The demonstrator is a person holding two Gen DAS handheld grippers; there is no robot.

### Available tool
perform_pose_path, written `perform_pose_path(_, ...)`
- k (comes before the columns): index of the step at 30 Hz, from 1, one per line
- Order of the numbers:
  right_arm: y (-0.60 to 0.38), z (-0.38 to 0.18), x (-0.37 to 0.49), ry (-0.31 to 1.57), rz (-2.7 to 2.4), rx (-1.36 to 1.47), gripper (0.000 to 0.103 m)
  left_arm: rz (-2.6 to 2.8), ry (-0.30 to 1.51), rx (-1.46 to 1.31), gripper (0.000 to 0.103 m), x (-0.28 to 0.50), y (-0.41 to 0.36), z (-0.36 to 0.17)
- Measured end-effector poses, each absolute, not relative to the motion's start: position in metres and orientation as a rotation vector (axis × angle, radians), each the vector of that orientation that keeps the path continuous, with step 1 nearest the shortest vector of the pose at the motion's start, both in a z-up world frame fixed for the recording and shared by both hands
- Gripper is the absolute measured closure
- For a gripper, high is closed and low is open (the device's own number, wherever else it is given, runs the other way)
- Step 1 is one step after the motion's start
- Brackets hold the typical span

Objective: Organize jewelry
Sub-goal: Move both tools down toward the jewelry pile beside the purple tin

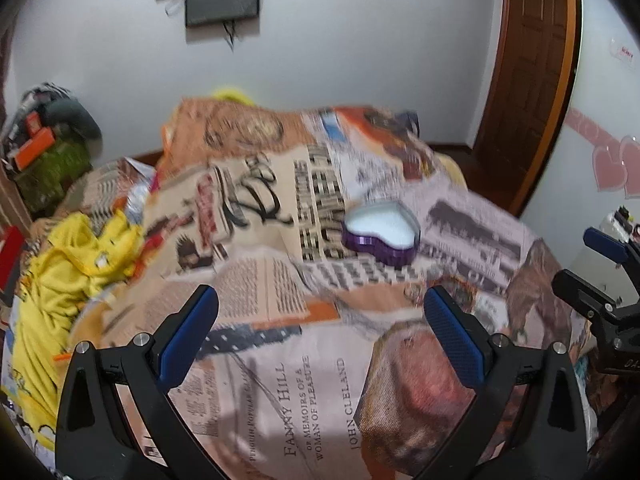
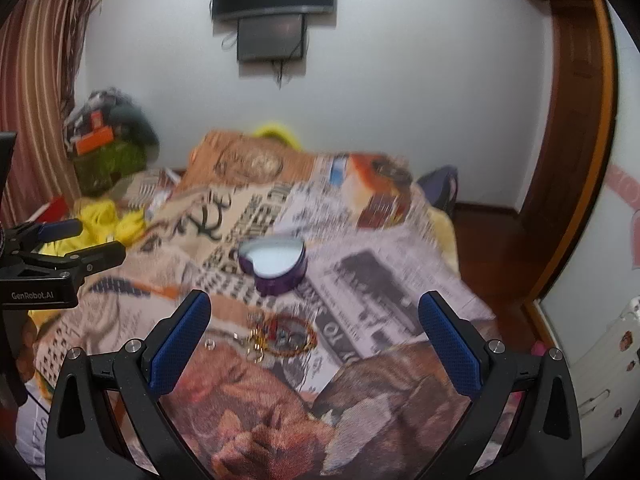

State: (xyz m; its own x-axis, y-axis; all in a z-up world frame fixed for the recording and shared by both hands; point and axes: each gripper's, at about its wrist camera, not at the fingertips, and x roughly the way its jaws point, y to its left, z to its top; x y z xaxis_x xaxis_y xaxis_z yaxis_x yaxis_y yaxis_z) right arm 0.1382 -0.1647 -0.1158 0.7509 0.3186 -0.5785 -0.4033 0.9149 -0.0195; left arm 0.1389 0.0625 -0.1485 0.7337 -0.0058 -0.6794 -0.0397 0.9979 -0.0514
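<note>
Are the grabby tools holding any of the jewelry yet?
No, nothing is held. The left tool and right tool are both open, above the blanket. The jewelry lies loose there.

Heart-shaped box [image 2: 274, 264] on the bedspread [image 2: 360, 280]; jewelry pile [image 2: 276, 336] lies just before it

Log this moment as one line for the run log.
left gripper: open, empty | right gripper: open, empty | jewelry pile: on blanket | purple heart box: open, beyond pile
</note>
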Motion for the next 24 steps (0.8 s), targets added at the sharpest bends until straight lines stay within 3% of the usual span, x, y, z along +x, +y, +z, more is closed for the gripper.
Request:
perform_pose_path(13,-0.141,-0.175,0.164,0.823,0.549,-0.179,0.04,-0.11,0.907,-0.063,0.034,0.165,0.035,-0.2)
perform_pose_path(17,-0.136,-0.187,0.167,0.871,0.581,-0.184,0.053,-0.148,0.954,-0.102,0.056,0.17,0.034,-0.211)
perform_pose_path(24,-0.129,-0.207,0.174,0.922,0.618,-0.19,0.065,-0.228,0.95,-0.094,0.06,0.169,0.023,-0.212)
